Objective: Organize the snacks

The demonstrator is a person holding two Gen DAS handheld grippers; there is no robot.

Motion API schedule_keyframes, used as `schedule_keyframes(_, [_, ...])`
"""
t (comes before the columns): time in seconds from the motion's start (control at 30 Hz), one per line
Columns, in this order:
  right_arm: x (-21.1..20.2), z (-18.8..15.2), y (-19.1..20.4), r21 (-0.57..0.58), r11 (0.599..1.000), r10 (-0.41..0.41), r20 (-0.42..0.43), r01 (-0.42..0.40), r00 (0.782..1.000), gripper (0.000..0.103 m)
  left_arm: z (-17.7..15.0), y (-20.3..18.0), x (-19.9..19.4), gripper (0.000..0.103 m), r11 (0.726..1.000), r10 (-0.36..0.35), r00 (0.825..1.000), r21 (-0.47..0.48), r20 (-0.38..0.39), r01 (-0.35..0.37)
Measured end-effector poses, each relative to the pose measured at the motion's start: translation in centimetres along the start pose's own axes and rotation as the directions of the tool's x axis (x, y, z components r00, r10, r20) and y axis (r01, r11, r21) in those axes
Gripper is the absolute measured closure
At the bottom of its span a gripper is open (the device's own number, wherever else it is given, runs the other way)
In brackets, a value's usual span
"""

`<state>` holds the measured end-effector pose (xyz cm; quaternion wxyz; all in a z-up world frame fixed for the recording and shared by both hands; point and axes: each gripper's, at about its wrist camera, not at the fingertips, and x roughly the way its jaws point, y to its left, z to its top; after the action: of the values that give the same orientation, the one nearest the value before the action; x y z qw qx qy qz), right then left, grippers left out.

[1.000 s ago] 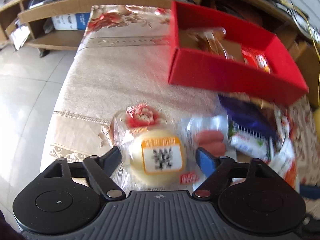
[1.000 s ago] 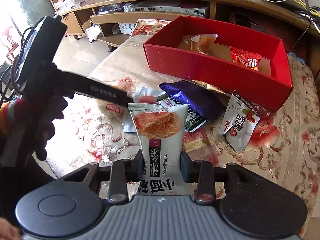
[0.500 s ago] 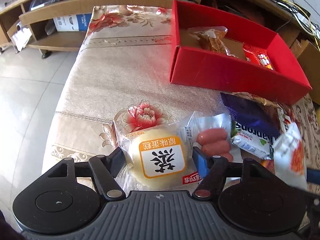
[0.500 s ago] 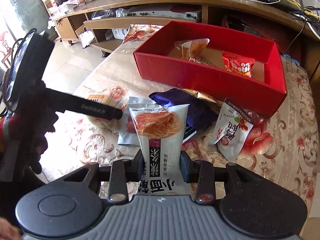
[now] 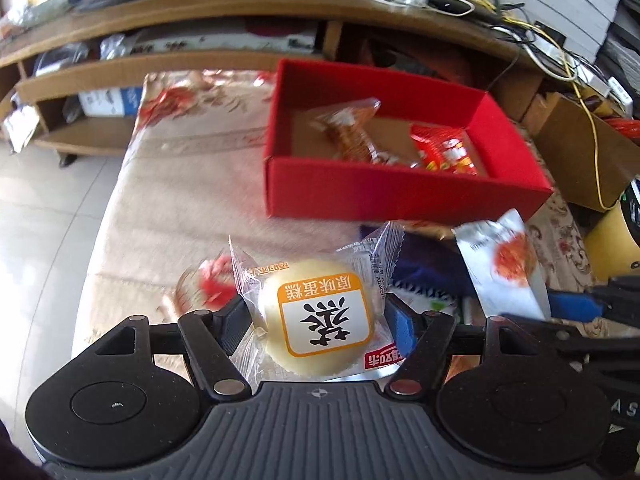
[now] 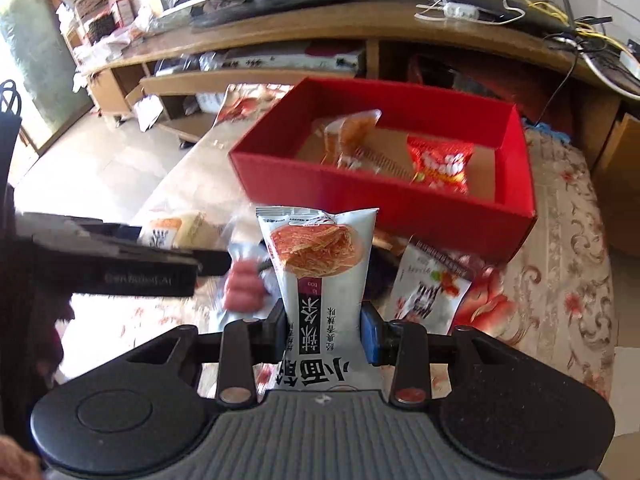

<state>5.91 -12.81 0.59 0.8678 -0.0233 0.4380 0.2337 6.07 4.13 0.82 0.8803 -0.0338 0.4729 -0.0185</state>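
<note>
Left tongs grip a round yellow cake in clear wrap; right tongs pinch a white noodle-snack packet, upright, before the red box.

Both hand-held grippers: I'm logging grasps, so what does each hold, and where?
Left hand-held gripper clamps the wrapped round cake across its sides. Right hand-held gripper pinches the white noodle-snack packet near its lower end.
</note>
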Motion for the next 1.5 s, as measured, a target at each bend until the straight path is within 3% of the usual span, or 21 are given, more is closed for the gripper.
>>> schedule_keyframes(0.57, [-0.5, 4.7, -2.6, 0.089, 0.996, -0.037, 0.101, 0.028, 0.994, 0.069, 4.9, -3.6, 1.4, 0.028, 0.999, -0.028, 0.997, 0.041, 0.070, 0.025])
schedule_keyframes(0.87, [0.2, 7.4, -4.3, 0.133, 0.991, -0.047, 0.138, 0.029, 0.989, 0.069, 8.0, -3.9, 2.6, 0.028, 0.999, -0.028, 0.996, 0.019, 0.090, 0.026])
schedule_keyframes(1.5, [5.0, 11.9, -7.1, 0.144, 0.988, -0.082, 0.136, 0.062, 0.987, 0.069, 12.6, -3.9, 7.2, 0.028, 1.000, 0.028, 0.996, 0.010, 0.080, -0.029])
